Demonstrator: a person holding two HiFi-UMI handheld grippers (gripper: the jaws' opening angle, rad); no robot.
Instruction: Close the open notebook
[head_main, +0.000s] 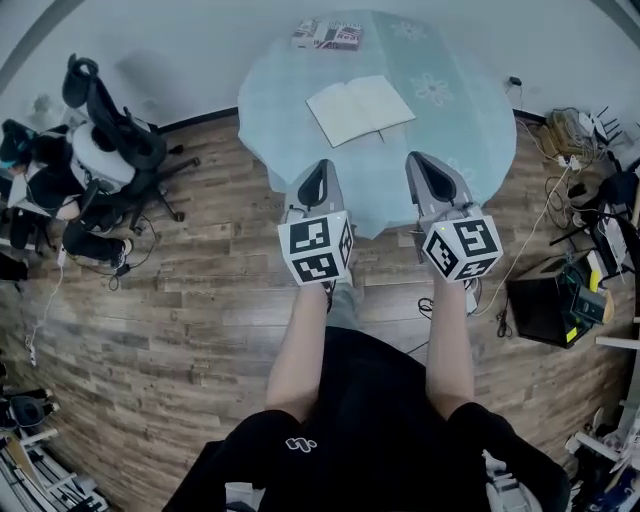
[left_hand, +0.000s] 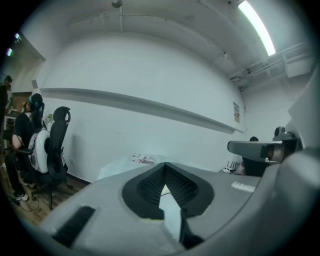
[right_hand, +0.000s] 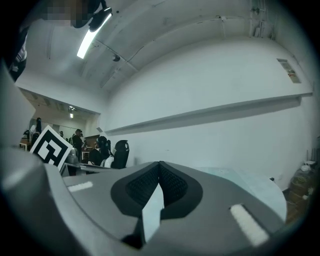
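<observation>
Notebook (head_main: 360, 108) lay open on the tabletop (head_main: 470, 130), ahead of left claw (head_main: 320, 166) and right claw (head_main: 419, 159), both closed, empty. One tip should lift a cover edge and fold it across.

Right tool (right_hand: 160, 167) jaws together, empty; round table (right_hand: 248, 182) ahead.

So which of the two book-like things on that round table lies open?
The nearer, white notebook, blank pages spread flat; the red-and-white printed one at the far edge is closed.
</observation>
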